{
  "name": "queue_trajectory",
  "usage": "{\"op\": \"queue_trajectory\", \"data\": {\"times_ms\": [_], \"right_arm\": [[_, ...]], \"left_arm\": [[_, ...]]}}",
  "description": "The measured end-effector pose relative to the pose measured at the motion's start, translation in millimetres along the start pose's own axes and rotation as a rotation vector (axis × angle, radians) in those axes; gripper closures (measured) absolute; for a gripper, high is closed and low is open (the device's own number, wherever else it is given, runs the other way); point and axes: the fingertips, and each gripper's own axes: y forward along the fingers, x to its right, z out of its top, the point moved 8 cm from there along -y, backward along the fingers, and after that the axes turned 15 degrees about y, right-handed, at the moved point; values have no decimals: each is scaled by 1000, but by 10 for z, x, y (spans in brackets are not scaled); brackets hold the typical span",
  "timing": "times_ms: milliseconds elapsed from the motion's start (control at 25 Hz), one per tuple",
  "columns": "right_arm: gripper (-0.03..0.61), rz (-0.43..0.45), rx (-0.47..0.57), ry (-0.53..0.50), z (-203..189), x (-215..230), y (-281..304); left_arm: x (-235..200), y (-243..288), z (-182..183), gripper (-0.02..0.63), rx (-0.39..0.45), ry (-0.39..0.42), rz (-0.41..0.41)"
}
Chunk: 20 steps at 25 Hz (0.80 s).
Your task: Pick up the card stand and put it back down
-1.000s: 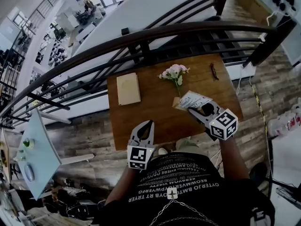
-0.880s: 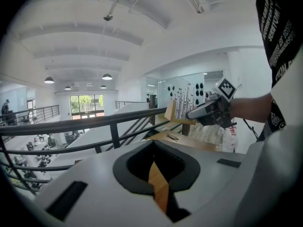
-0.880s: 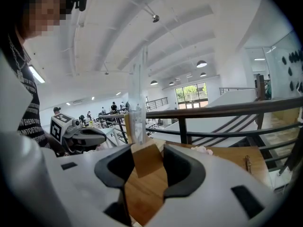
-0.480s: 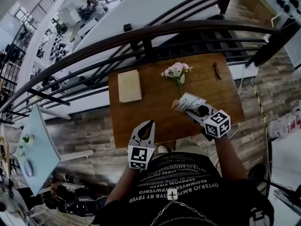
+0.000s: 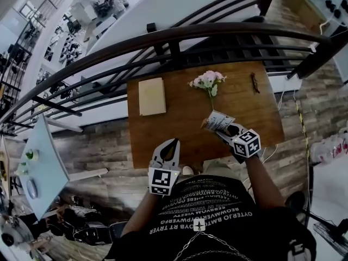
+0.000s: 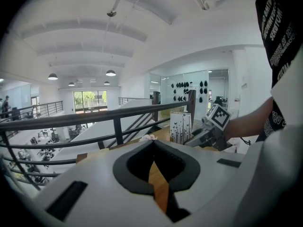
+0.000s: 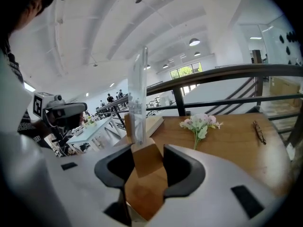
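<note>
The card stand [image 5: 218, 121] is a small wooden block with an upright clear holder showing a printed card. My right gripper [image 5: 220, 128] is shut on the wooden block [image 7: 146, 157], and the clear holder [image 7: 138, 98] rises above the jaws. The stand hangs low over the front right part of the brown table [image 5: 179, 129]; whether it touches the table I cannot tell. My left gripper [image 5: 171, 143] hovers at the table's front edge with its tips together and nothing in it. The left gripper view shows the card stand [image 6: 180, 126] and the right gripper beyond the left gripper [image 6: 152, 143].
A cream notebook [image 5: 151, 96] lies at the table's back left. A sprig of pink flowers [image 5: 206, 81] lies at the back middle, and a small dark item [image 5: 255, 82] at the back right. A dark railing [image 5: 163, 37] runs behind the table.
My right gripper has sunk toward the table with the card stand still in it. The left gripper has stayed where it was.
</note>
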Motion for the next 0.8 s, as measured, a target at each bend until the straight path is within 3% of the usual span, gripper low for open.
{"op": "queue_trajectory", "data": {"times_ms": [560,800], "right_arm": [[393,-47,-97,34,-445,408,529],[393,-108,-147,22,-654,637,698]], "left_arm": [[-105,62,-61,594,-56,7,20],[-103,112,-97,594,-70,-11,28]]}}
